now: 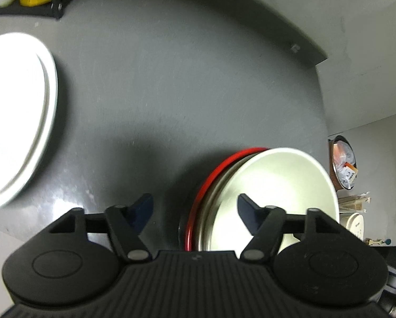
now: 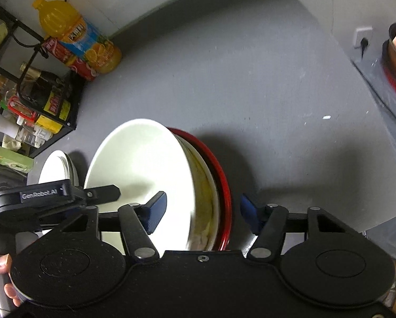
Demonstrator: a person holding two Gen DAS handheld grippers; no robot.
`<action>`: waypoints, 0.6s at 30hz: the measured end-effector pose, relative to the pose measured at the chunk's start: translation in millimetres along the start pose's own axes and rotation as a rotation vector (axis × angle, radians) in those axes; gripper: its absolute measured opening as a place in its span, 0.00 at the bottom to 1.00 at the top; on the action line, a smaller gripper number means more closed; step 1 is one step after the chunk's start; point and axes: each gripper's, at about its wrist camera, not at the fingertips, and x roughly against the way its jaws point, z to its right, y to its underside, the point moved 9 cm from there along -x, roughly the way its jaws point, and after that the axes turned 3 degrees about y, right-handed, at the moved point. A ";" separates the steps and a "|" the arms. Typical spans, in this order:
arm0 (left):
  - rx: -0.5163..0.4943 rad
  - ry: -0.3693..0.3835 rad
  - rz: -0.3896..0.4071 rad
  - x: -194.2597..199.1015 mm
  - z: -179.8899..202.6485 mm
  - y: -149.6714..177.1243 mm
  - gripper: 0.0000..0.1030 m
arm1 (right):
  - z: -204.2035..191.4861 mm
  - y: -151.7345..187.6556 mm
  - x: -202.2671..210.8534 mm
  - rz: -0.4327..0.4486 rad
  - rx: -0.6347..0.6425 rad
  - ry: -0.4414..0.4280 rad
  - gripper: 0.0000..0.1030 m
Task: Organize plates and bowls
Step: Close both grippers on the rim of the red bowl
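Where matte grey counter (image 1: 171,79) spreads, round glossy white bowl (image 1: 274,185), red-rimmed plate (image 1: 211,177)

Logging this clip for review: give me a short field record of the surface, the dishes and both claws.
surface: dark grey countertop
stack: white bowl in a cream bowl, red-rimmed dish beneath
plates: white plates apart, to the stack's left
left claw: straddles the stack's left rim, pads not pressing
right claw: straddles the stack's right rim, pads not pressing
background: orange juice bottle, black rack
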 end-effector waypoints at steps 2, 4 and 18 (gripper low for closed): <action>0.025 -0.005 -0.019 -7.9 -3.6 3.2 0.54 | 2.0 0.1 -5.3 -0.021 -0.010 -0.011 0.48; 0.049 -0.010 -0.028 -13.1 -7.1 4.8 0.48 | 3.7 0.0 -9.4 -0.033 -0.008 -0.009 0.46; 0.035 -0.018 -0.059 -32.0 7.6 4.5 0.35 | 6.3 0.1 -17.6 -0.064 0.024 -0.004 0.28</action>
